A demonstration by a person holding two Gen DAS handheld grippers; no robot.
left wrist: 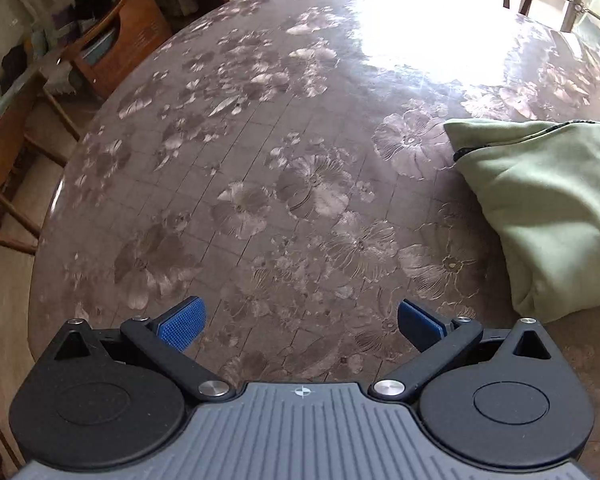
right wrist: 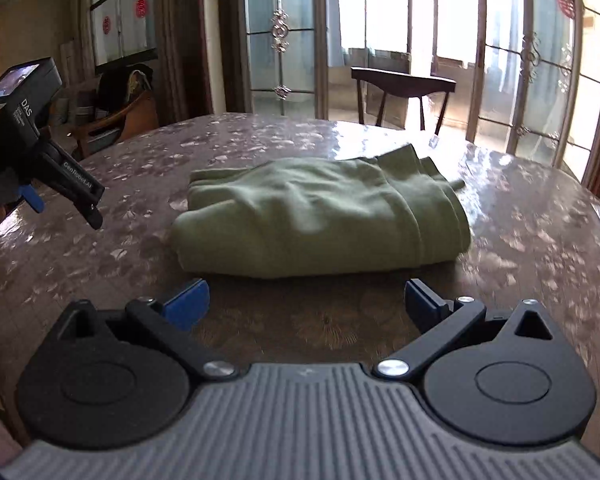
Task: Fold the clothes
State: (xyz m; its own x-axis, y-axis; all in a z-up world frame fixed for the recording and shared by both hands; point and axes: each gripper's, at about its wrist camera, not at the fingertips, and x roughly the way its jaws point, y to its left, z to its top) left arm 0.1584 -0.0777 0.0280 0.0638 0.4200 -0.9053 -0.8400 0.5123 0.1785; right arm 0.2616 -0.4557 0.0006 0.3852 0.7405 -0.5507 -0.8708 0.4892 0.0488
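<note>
Both grippers, right [right wrist: 306,300] and left [left wrist: 302,318], hold jaws spread wide and empty above the desk [left wrist: 260,160], where the green garment [right wrist: 320,220] lies as a compact folded bundle, so folding appears complete or awaiting further tidying.

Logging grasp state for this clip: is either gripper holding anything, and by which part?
Nothing is held. The left gripper and right gripper are both open with only the table between their pads; the green garment lies folded, untouched.
</note>
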